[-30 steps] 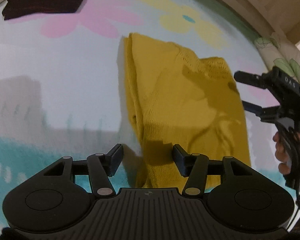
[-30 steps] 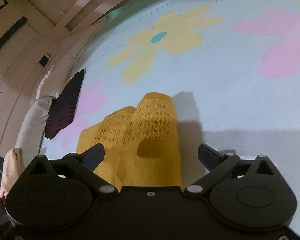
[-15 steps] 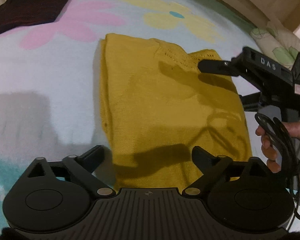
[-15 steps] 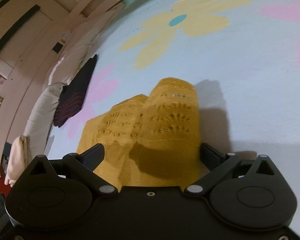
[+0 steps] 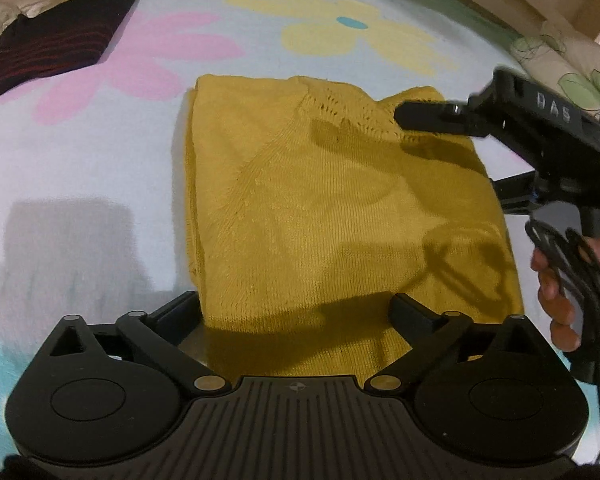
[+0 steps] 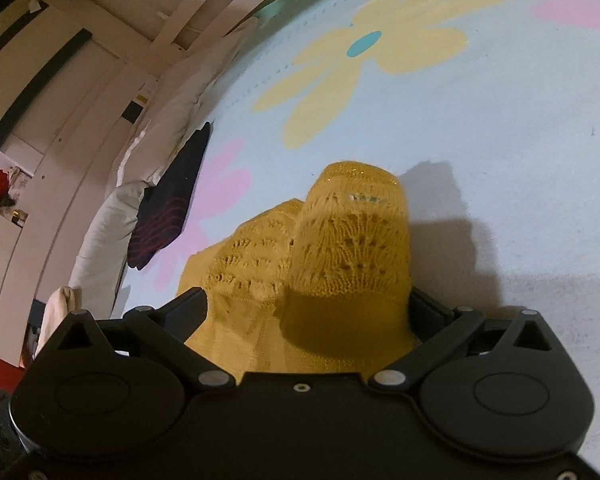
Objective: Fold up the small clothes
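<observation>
A yellow knitted garment (image 5: 320,208) lies folded on the pale blue flowered bedspread (image 5: 80,168). My left gripper (image 5: 296,312) stands open at full width, its fingers on either side of the garment's near edge without pressing on it. My right gripper (image 5: 448,152) comes in from the right, one finger over the lace-knit far right corner, the other beside the right edge. In the right wrist view that lace edge (image 6: 352,240) fills the gap between the wide-set fingers of the right gripper (image 6: 308,304), which is open.
A dark garment with red stripes (image 5: 56,44) lies at the bedspread's far left edge, next to pale pillows (image 6: 152,160). A leaf-printed pillow (image 5: 560,68) sits at the far right. A person's hand (image 5: 556,300) holds the right gripper's handle with its cables.
The left gripper's jaws spread wide apart and it shifted until the garment sits centred before it. The right gripper came in and sank over the garment's lace corner.
</observation>
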Available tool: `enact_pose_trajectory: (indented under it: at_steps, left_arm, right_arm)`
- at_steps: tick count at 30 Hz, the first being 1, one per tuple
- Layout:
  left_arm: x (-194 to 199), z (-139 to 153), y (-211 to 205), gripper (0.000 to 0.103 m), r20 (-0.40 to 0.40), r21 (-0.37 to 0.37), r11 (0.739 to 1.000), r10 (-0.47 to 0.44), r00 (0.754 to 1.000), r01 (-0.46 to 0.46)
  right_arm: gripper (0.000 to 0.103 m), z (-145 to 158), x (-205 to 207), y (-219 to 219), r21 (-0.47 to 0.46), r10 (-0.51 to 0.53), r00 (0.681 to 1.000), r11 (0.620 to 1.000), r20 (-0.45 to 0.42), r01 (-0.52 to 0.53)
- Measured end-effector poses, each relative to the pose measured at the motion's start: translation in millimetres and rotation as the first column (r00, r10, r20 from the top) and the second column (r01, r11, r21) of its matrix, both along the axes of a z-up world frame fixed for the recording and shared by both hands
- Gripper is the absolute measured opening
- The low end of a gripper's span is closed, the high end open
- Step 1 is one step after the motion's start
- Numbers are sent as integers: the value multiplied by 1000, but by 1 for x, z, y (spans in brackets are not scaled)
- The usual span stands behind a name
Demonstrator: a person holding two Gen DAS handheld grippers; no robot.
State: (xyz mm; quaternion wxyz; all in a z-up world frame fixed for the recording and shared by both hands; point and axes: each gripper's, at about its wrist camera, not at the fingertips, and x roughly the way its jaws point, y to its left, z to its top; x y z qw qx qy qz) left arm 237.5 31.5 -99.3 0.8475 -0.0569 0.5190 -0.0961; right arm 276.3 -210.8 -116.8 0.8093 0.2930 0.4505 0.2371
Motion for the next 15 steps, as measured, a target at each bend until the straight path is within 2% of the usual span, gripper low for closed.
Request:
enact_pose_trajectory:
  at_steps: [1, 2, 3, 4, 5, 6, 10, 15]
  left_arm:
    - [-1, 2, 1, 77, 7, -1, 1000, 18, 1000, -18]
    - [-3, 6, 5, 61, 24, 8, 999, 47, 999, -47]
    - [-2, 7, 6, 27, 42, 8, 998, 62, 997, -63]
    - [-1, 8, 12, 17, 40, -59, 997, 53, 998, -50]
    - [-1, 8, 16, 17, 23, -112, 992, 63, 998, -60]
    - [-2, 8, 20, 16, 12, -132, 987, 89, 996, -87]
    - [-7, 19, 11, 14, 45, -95, 993, 76, 996, -71]
    - [-28, 44, 3, 14, 62, -153, 987, 50, 997, -40]
  right_arm:
    - [96, 1, 0, 1, -8, 6, 1000, 1000, 7, -6]
    - [71, 2, -1, 2, -22, 15, 1000, 1000, 20, -14]
    - [59, 2, -1, 4, -49, 24, 999, 999, 21, -23]
    - [48, 3, 0, 5, -96, 24, 1000, 995, 6, -23]
    - [47, 3, -1, 5, -114, 20, 1000, 993, 2, -19]
    - [45, 4, -1, 4, -102, 17, 1000, 995, 2, -16]
    - [42, 17, -6, 9, -156, 11, 1000, 988, -3, -11]
    - [40, 47, -18, 10, -181, 4, 1000, 983, -1, -4]
